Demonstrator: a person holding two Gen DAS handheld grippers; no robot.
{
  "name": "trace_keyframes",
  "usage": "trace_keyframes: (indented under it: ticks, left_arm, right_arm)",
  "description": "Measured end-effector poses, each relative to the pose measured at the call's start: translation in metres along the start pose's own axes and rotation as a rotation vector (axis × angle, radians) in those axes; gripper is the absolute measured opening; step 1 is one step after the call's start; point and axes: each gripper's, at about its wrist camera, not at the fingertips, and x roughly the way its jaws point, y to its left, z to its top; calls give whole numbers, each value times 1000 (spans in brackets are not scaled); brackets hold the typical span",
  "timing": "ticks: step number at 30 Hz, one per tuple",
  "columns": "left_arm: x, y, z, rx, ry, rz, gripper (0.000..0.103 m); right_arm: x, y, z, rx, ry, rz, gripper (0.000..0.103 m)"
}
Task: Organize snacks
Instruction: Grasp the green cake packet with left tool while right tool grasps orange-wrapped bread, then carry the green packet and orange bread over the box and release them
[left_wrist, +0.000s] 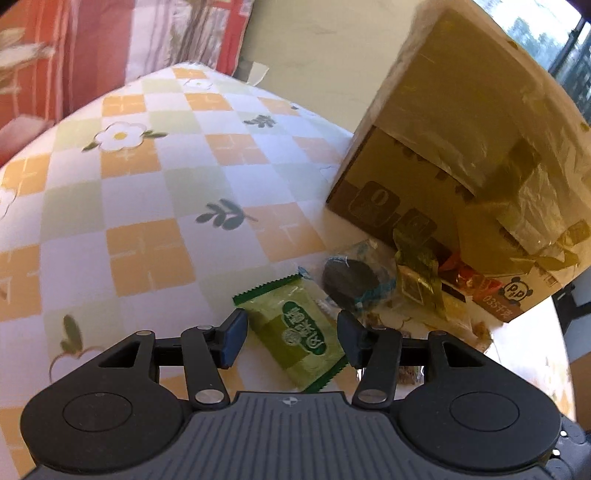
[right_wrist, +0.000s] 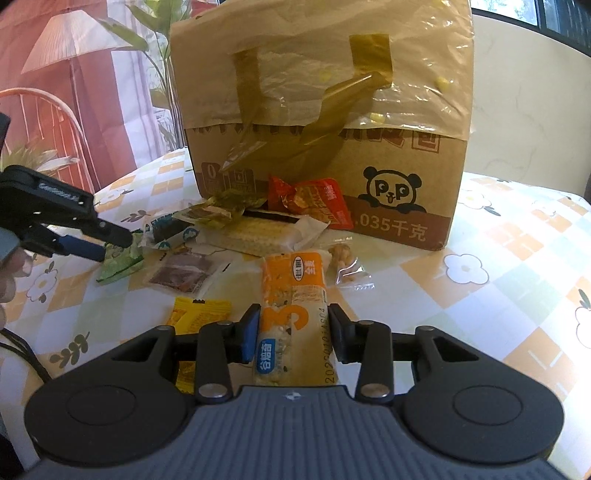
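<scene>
A green snack packet (left_wrist: 299, 332) lies flat on the checked tablecloth (left_wrist: 147, 206), between the jaws of my left gripper (left_wrist: 291, 338). The jaws are open and stand a little off the packet's sides. The right wrist view shows the left gripper (right_wrist: 112, 245) with its tips down at the green packet (right_wrist: 122, 264). My right gripper (right_wrist: 293, 336) is shut on an orange and white snack bar (right_wrist: 291, 280), with a pad pressing on each long side. The bar points away towards the cardboard box (right_wrist: 321, 110).
The taped box (left_wrist: 461, 129) with a panda print stands at the back. Before it lie a red packet (right_wrist: 314, 203), a pale wafer pack (right_wrist: 258, 236), a dark cookie (left_wrist: 351, 282), a brown packet (right_wrist: 181, 275), a clear nut packet (right_wrist: 343, 258) and a yellow packet (right_wrist: 195, 314).
</scene>
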Motion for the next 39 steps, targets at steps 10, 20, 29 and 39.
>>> trace_keyframes:
  ticks: [10, 20, 29, 39]
  left_arm:
    - [13, -23, -5, 201, -70, 151, 57]
    - [5, -12, -9, 246, -99, 221, 57]
    - [8, -11, -6, 273, -120, 193, 41]
    - [0, -15, -19, 287, -110, 145, 40]
  right_arm:
    - [0, 0, 0, 6, 0, 3, 41]
    - [0, -1, 0, 7, 1, 3, 41]
    - [1, 0, 0, 5, 3, 3, 41]
    - [3, 3, 0, -23, 10, -9, 41]
